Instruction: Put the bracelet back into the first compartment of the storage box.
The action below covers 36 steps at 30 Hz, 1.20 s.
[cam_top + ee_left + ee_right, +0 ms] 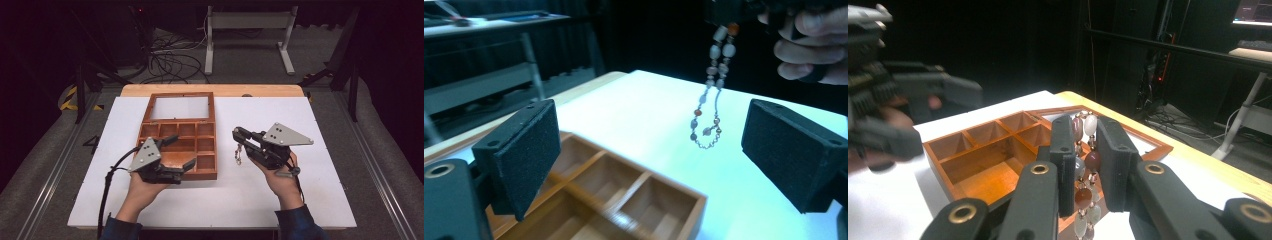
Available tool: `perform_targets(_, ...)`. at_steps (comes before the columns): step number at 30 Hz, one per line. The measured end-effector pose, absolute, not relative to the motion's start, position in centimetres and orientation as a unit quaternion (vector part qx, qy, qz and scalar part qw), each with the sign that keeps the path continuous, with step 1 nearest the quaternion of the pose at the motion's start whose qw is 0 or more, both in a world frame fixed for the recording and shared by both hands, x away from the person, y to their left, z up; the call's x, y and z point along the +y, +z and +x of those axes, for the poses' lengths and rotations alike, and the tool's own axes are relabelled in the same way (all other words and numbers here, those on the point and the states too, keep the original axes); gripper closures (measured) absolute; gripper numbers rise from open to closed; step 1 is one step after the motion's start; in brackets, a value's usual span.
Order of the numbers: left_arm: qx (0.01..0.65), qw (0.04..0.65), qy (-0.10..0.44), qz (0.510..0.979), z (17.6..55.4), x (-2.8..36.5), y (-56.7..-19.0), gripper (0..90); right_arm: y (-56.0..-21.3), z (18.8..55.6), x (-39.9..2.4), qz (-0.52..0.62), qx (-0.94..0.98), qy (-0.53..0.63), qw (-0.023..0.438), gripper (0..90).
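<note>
Nearest in right gripper view: right gripper [1088, 165], jaws closed on bead string [1087, 162], pads pressing it from both sides, beads showing above and below the pads. In high view, right gripper [235, 132] held above the desk [320, 200] to the right of the box [206, 176], pointing left, string [238, 153] hanging free from the jaw tips, clear of the white surface. In left gripper view, string [709, 112] dangling in mid-air between the two pads, farther off, lower loop above the desk [649, 120] just beyond the box corner [694, 212]; nothing between the pads. Left gripper [651, 155] wide open, empty. In high view, left gripper [182, 152] over the lower part of the box, one jaw above the middle compartments, the other near the front rim; contact with the wood not resolvable. Box: brown wood, small open compartments, glass-panelled lid [180, 107] laid back flat behind it. Compartments empty where visible. Left hand [142, 187] and right hand [280, 175] entering from bottom edge, dark sleeves. Left gripper blurred in right gripper view [903, 115], at left beyond the box [983, 165].
</note>
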<state>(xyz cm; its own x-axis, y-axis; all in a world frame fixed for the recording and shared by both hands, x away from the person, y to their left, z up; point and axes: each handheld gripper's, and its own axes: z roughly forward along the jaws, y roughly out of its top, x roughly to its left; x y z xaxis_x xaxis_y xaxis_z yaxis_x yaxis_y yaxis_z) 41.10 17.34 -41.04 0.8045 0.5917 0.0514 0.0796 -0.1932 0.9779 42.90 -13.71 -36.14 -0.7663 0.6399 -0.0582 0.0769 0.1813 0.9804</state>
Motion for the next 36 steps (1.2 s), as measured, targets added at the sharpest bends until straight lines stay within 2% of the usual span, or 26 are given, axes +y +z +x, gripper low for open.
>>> perform_targets(9,0.207,0.607,0.187,0.744,42.8,11.5,-41.7,14.6,-35.9,42.7,-14.0,0.239,0.728,0.599,0.233,78.9)
perform_targets(15,0.196,0.606,0.172,0.751,43.8,8.8,-42.2,24.7,-35.8,42.5,-14.1,0.233,0.726,0.605,0.230,78.9)
perform_targets(23,0.185,0.609,0.161,0.754,44.3,6.7,-42.5,32.8,-35.9,42.4,-13.9,0.230,0.727,0.606,0.228,78.8)
perform_targets(25,0.182,0.606,0.163,0.757,44.3,6.5,-42.6,41.7,-35.9,42.4,-13.9,0.231,0.725,0.608,0.227,78.8)
perform_targets(31,0.182,0.602,0.172,0.758,44.2,6.5,-42.5,78.3,-35.8,42.3,-14.1,0.233,0.720,0.613,0.228,78.8)
perform_targets(36,0.195,0.604,0.176,0.752,44.3,6.9,-42.1,83.9,-35.7,42.3,-14.3,0.236,0.718,0.615,0.228,78.8)
